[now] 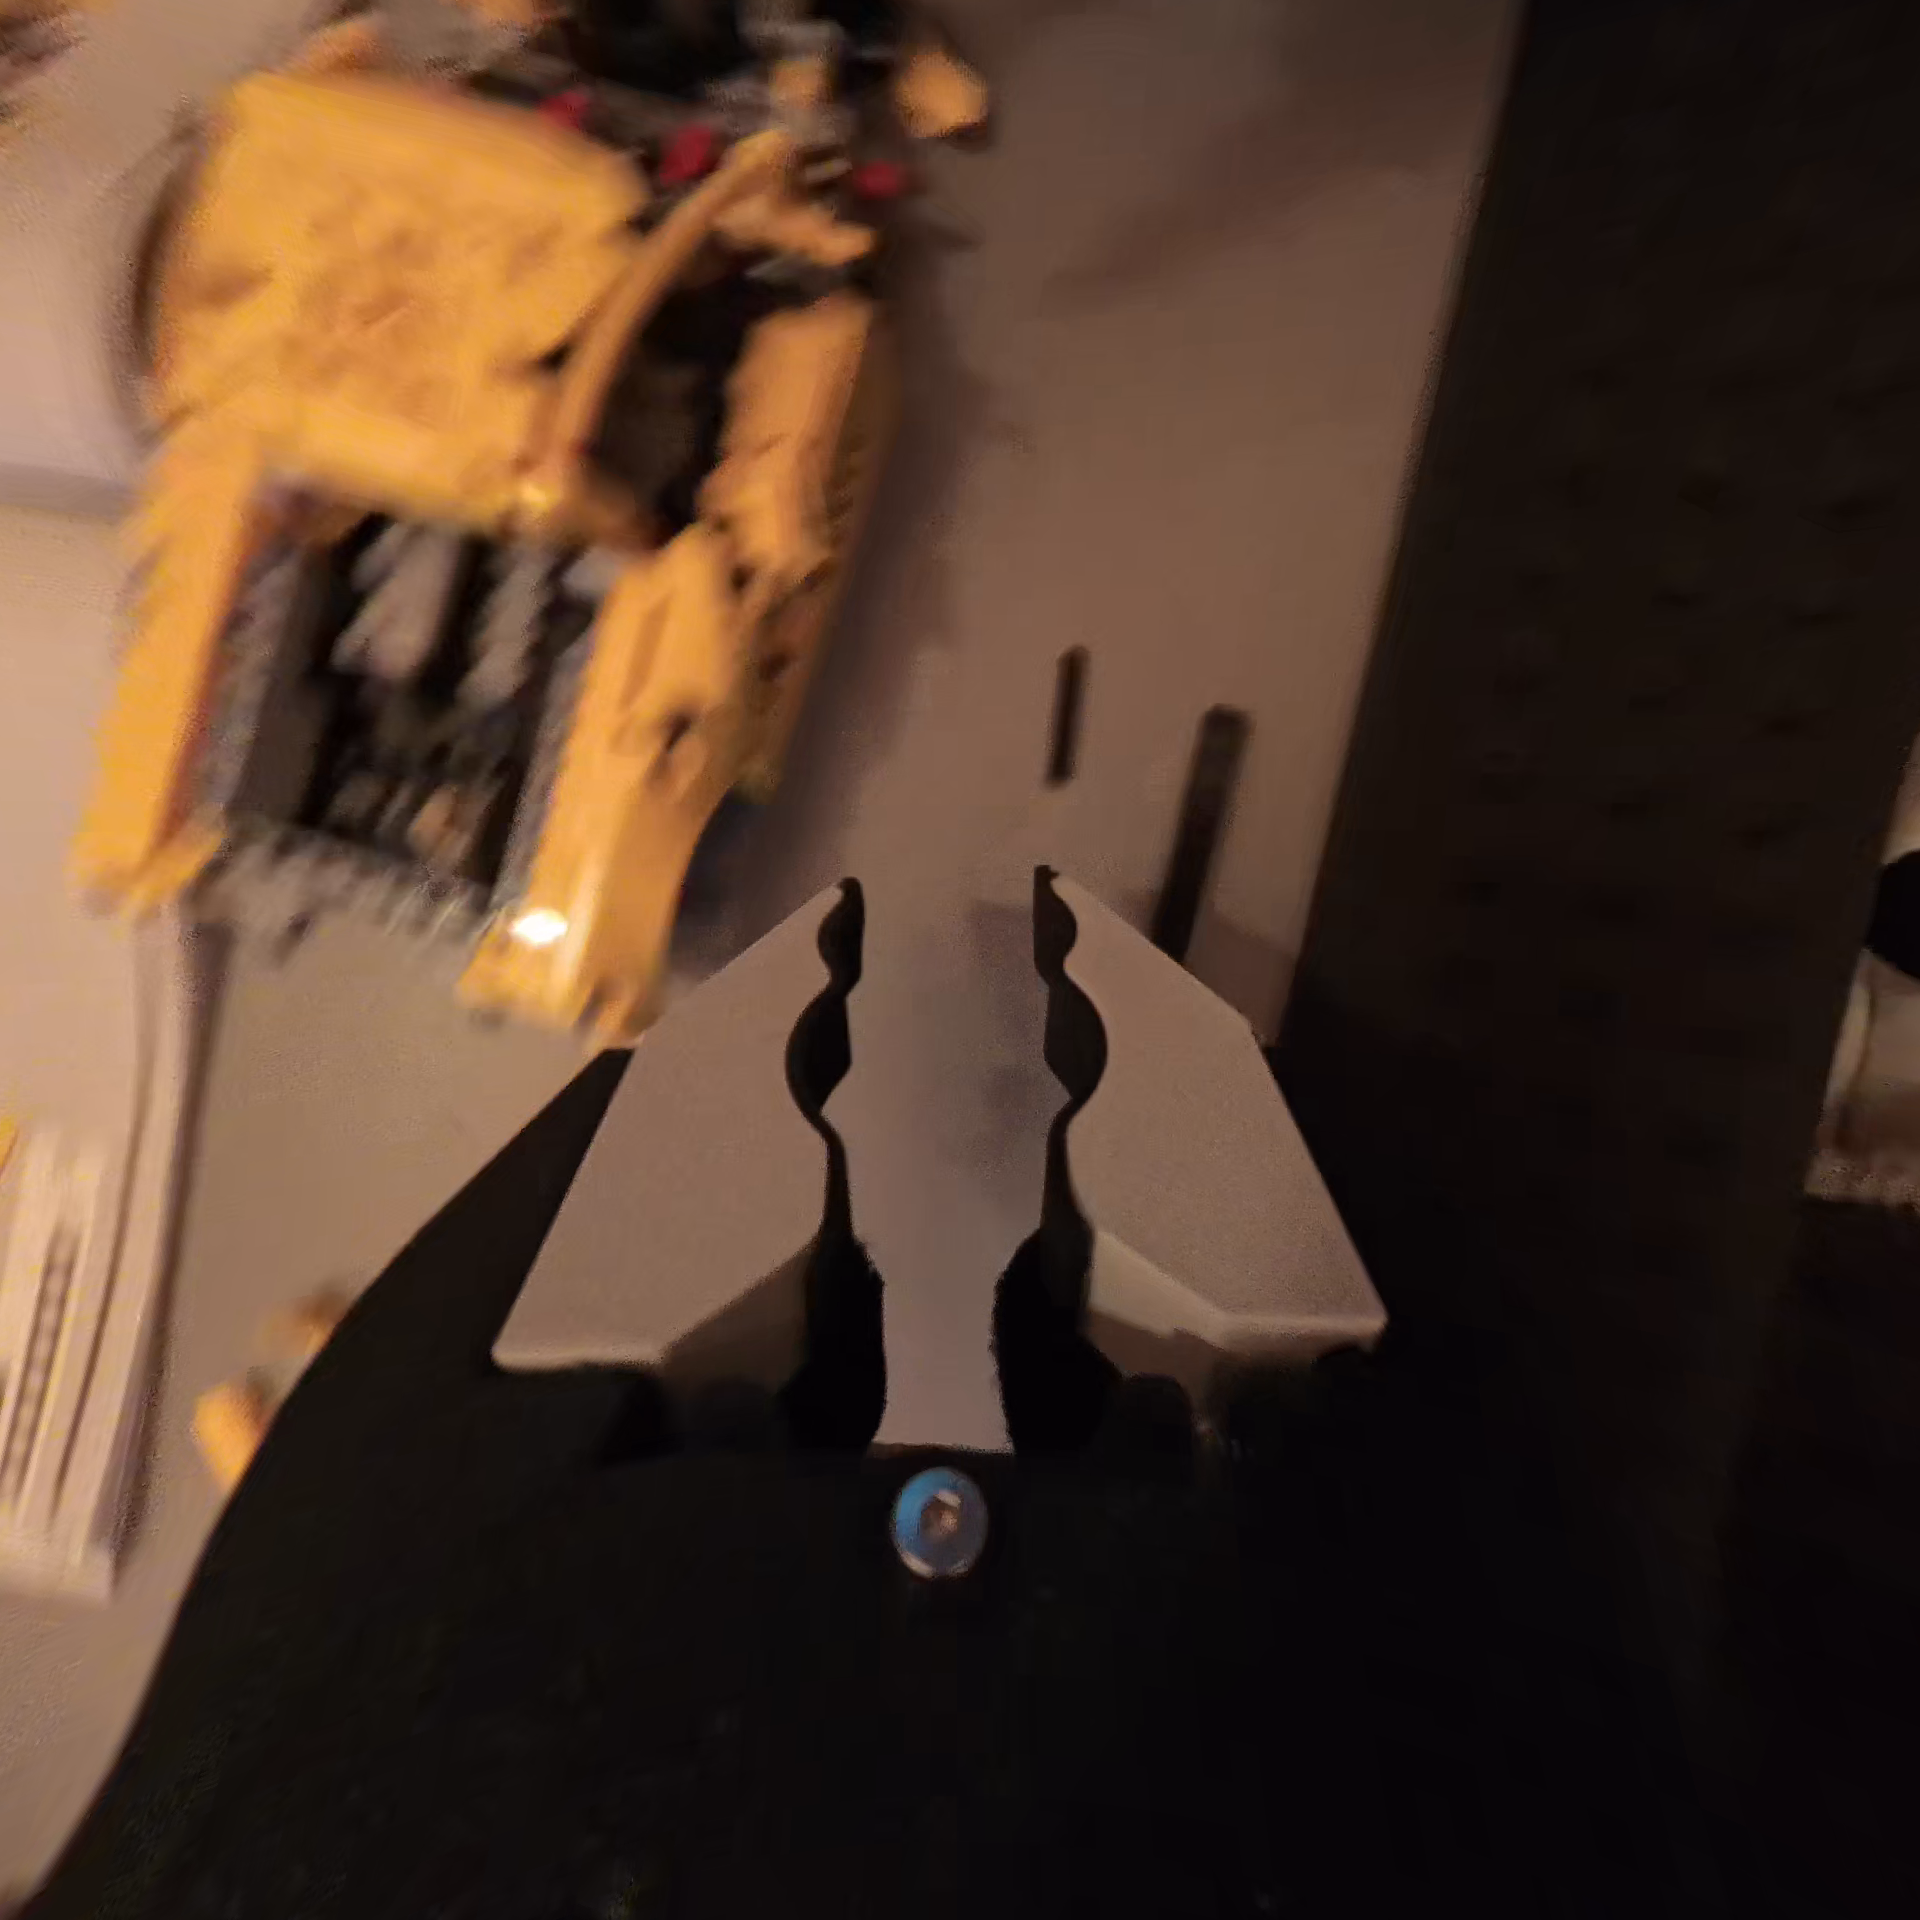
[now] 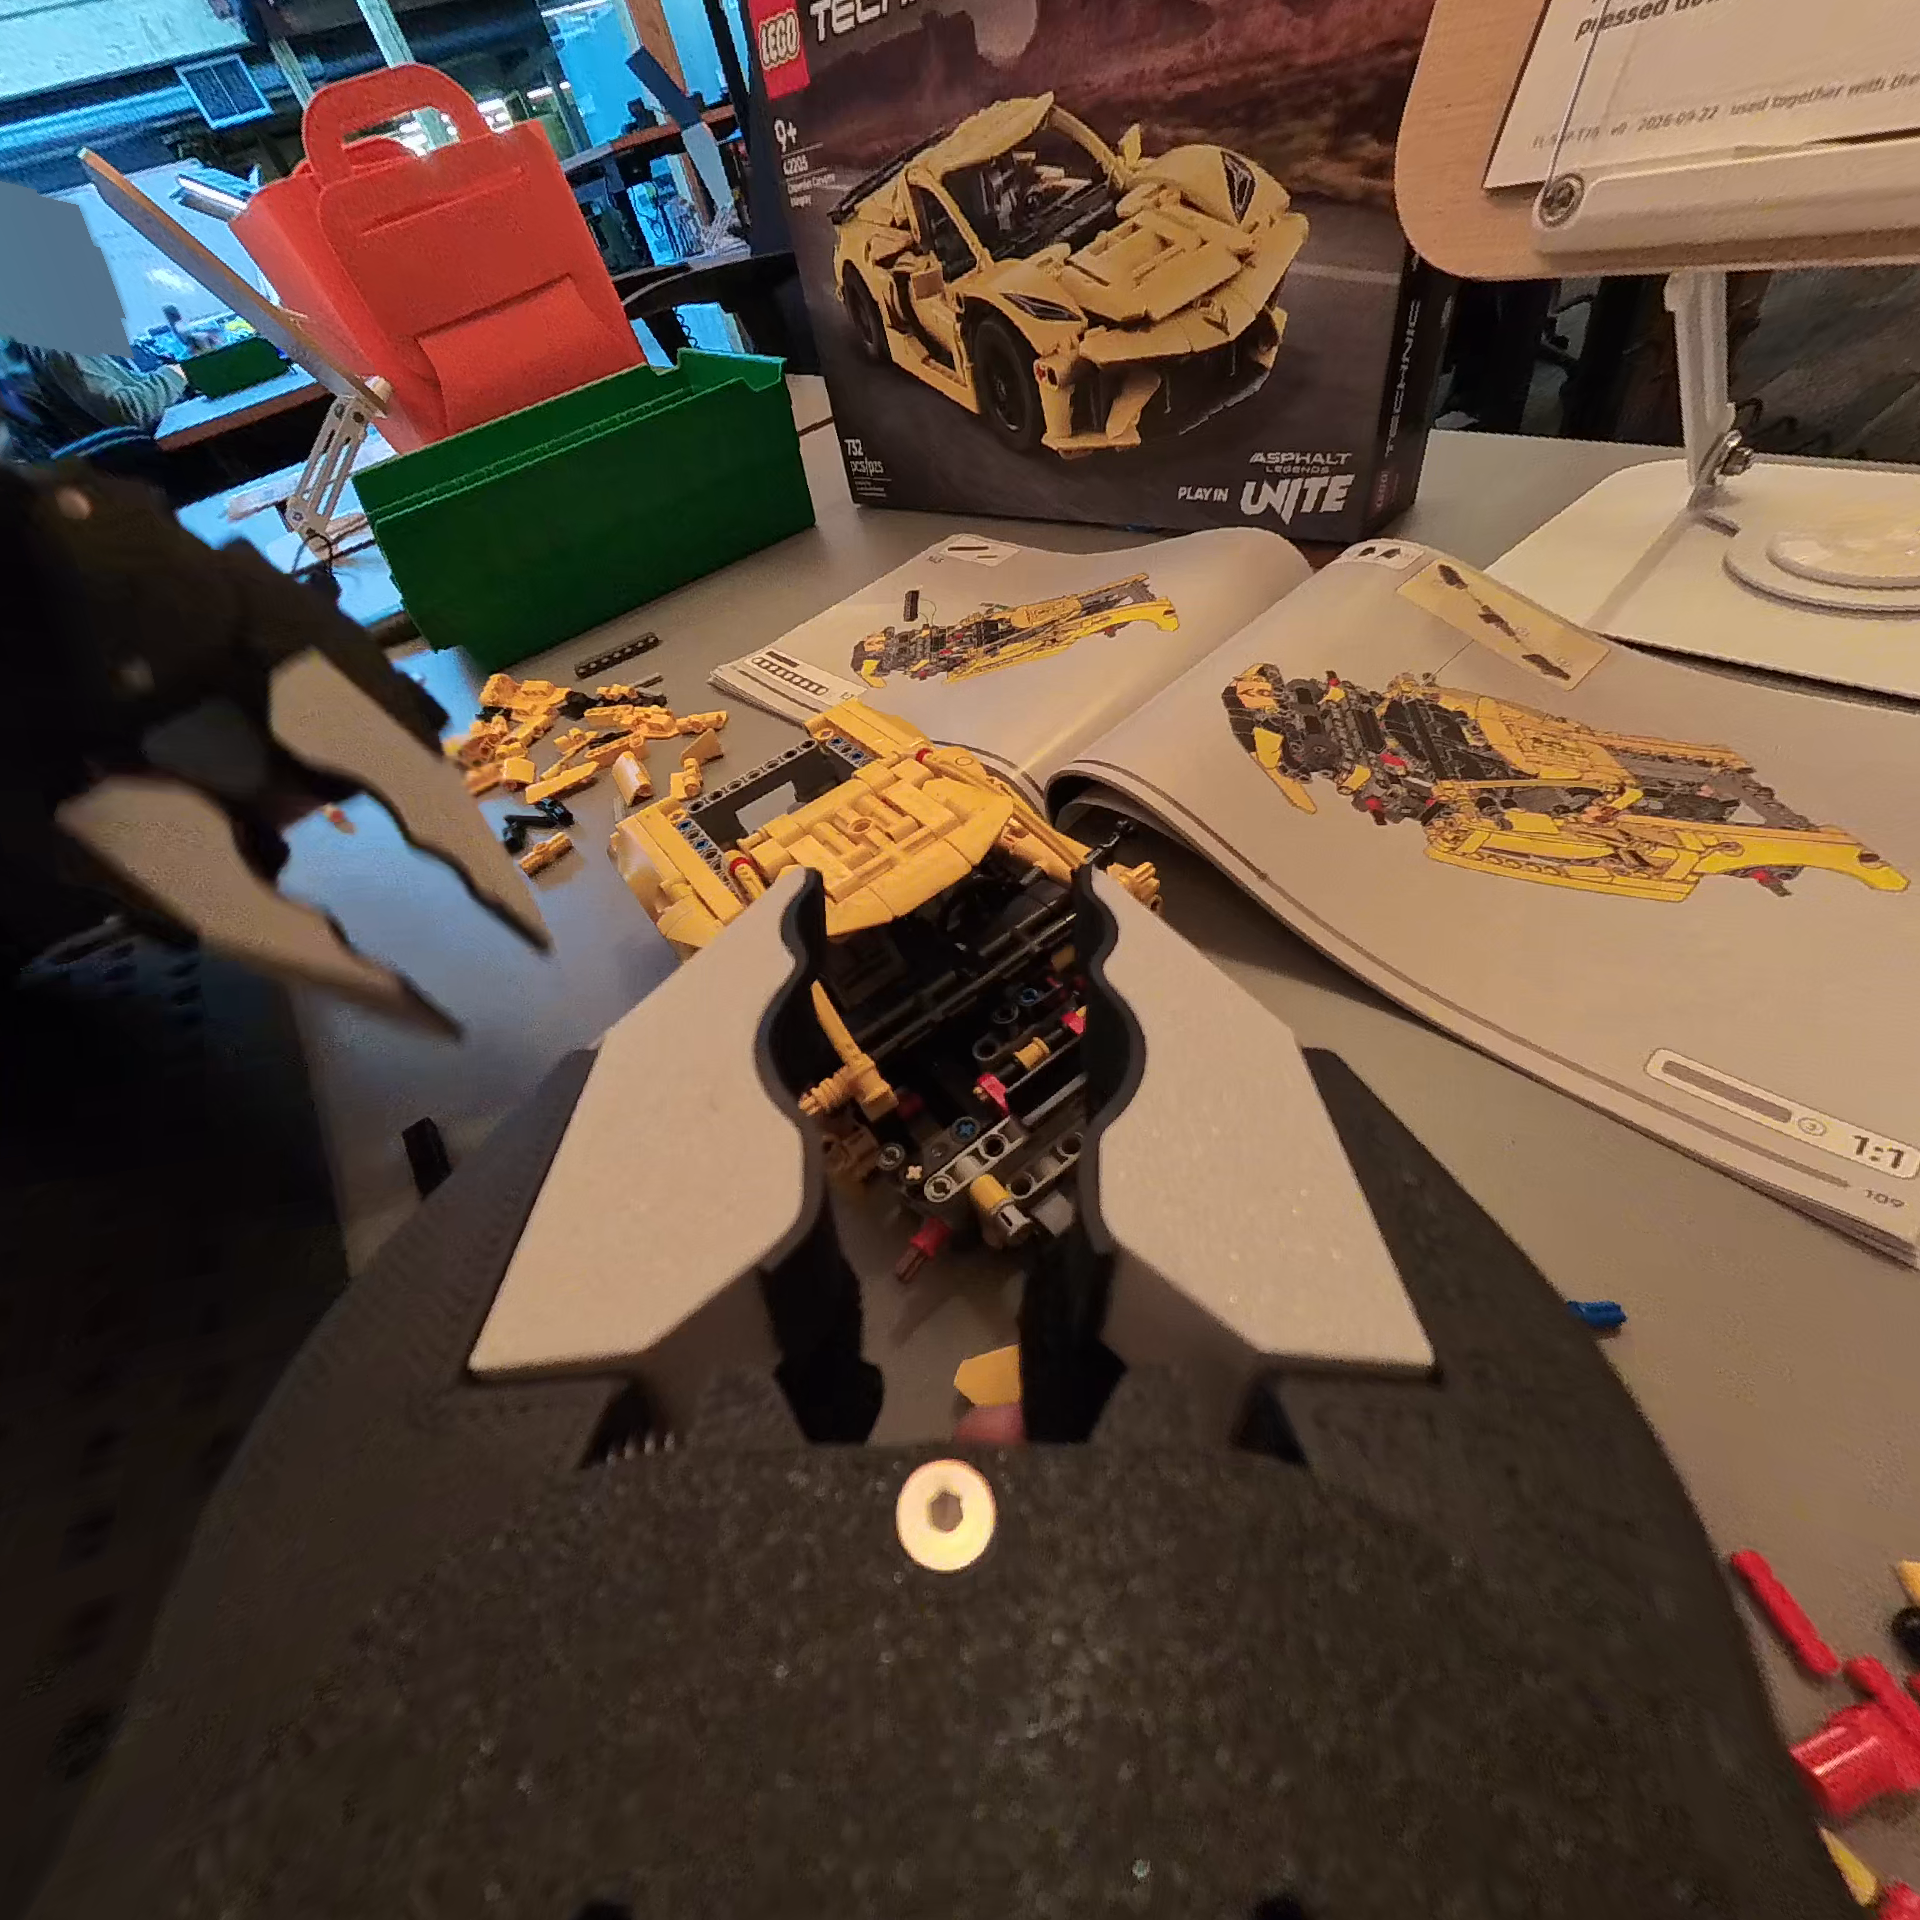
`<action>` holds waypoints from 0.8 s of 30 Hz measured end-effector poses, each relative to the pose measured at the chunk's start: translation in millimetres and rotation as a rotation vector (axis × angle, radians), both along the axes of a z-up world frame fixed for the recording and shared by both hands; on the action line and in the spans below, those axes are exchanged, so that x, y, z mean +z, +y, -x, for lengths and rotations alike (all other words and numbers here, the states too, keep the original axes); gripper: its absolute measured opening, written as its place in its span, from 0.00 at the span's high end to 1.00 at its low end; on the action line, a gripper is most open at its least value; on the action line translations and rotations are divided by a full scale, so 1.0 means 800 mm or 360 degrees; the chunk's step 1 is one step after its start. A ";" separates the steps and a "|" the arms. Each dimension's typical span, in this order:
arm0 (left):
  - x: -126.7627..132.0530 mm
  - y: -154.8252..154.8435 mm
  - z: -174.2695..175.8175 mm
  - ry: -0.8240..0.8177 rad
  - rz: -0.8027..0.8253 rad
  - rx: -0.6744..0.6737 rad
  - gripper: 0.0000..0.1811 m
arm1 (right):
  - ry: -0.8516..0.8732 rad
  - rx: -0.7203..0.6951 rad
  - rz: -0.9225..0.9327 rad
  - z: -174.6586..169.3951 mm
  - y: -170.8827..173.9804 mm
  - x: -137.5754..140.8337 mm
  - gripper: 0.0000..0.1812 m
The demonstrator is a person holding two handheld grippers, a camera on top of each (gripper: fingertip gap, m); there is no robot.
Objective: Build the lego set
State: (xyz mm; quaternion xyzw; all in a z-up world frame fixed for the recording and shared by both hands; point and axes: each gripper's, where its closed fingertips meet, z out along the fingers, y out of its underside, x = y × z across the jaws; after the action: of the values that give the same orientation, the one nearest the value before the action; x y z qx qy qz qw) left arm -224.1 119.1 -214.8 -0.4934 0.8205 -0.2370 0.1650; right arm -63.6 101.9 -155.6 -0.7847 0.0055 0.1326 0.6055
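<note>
The partly built yellow lego car (image 2: 883,831) stands on the grey table (image 2: 1455,1351), its dark chassis end with red pins nearest the camera. My right gripper (image 2: 951,894) has its fingers apart on either side of that end. I cannot tell whether they press on it. My left gripper (image 1: 945,883) is open and empty over bare table to the right of the blurred car (image 1: 468,468). It also shows in the right wrist view (image 2: 499,987), left of the car. Loose yellow pieces (image 2: 582,738) lie beyond it.
The open instruction booklet (image 2: 1403,831) lies right of the car. The set's box (image 2: 1091,260), a green bin (image 2: 592,509) and a white stand (image 2: 1714,561) are behind. Red pieces (image 2: 1849,1745) lie at the near right. Two thin black pieces (image 1: 1205,821) lie ahead of my left gripper. Some 15 centimetres of space lies between my two pairs of fingers.
</note>
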 end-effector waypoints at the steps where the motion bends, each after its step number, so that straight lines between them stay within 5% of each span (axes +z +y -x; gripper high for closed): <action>1: 0.010 0.030 0.016 -0.0062 0.0020 0.0142 0.82 | 0.0003 0.0005 0.0005 0.001 0.000 -0.001 0.75; 5: 0.026 0.129 0.097 -0.0239 0.0142 0.0544 0.90 | -0.0003 0.0041 0.0031 0.007 0.003 -0.005 0.75; 9: 0.008 0.175 0.129 -0.0206 0.0081 0.0626 0.90 | -0.0025 0.0058 0.0050 0.010 0.004 -0.008 0.75; 24: -0.046 0.178 0.138 0.0049 0.0038 0.0531 0.94 | -0.0046 0.0061 0.0079 0.011 0.004 -0.014 0.75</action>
State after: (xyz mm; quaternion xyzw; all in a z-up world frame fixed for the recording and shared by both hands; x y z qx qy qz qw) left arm -334.2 261.3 -251.8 -0.6283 0.7267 -0.2083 0.1836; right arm -72.2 104.8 -166.5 -0.8014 -0.0152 0.1326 0.5831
